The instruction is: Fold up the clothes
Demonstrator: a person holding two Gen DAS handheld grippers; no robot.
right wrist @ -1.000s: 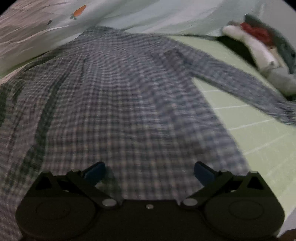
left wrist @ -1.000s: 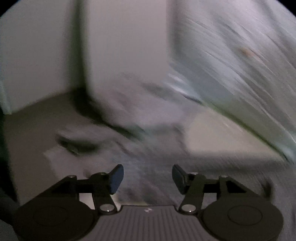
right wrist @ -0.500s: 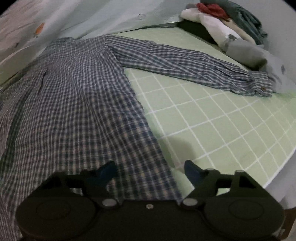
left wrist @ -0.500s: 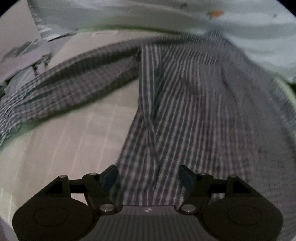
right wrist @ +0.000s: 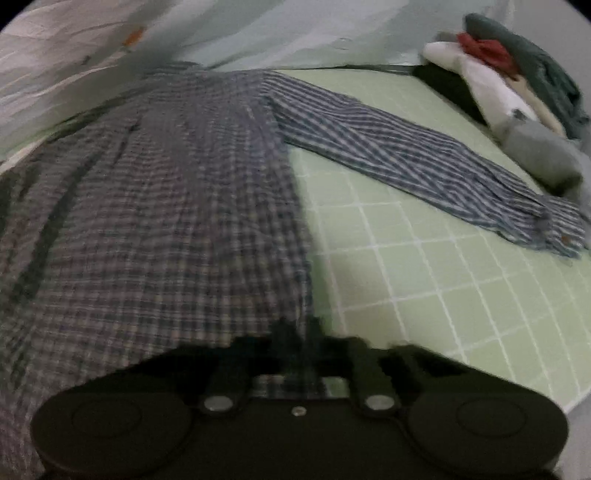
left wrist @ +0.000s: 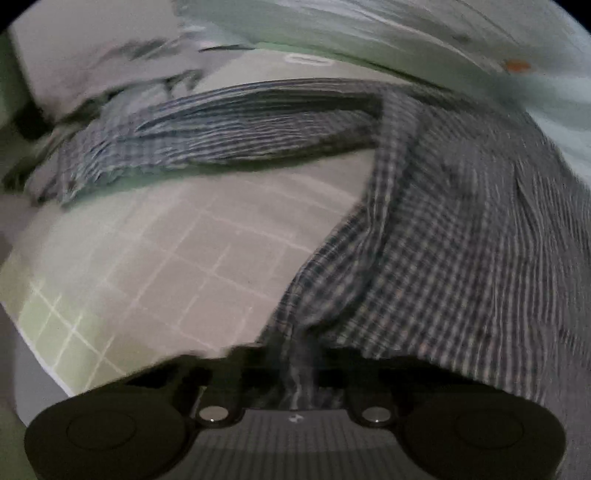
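Note:
A blue and white checked shirt point(left wrist: 443, 229) lies spread on a pale green gridded bed sheet point(left wrist: 177, 266), its sleeves stretched out to both sides. My left gripper point(left wrist: 295, 354) is shut on the shirt's bottom hem at its left corner, with the cloth bunched between the fingers. In the right wrist view the same shirt point(right wrist: 166, 206) fills the left half, one sleeve point(right wrist: 424, 162) running out to the right. My right gripper point(right wrist: 299, 343) is shut on the hem at the shirt's right corner. The fingertips of both are hidden in the fabric.
A pile of other clothes point(right wrist: 517, 96), white, red, dark green and grey, sits at the far right of the bed. A light patterned quilt point(right wrist: 258, 33) lies crumpled along the far side. The bed's edge point(left wrist: 37, 354) runs close at the lower left.
Both grippers stood open over the hem half a second ago and have since shut on it. The left one swung in from the side of the bed before that.

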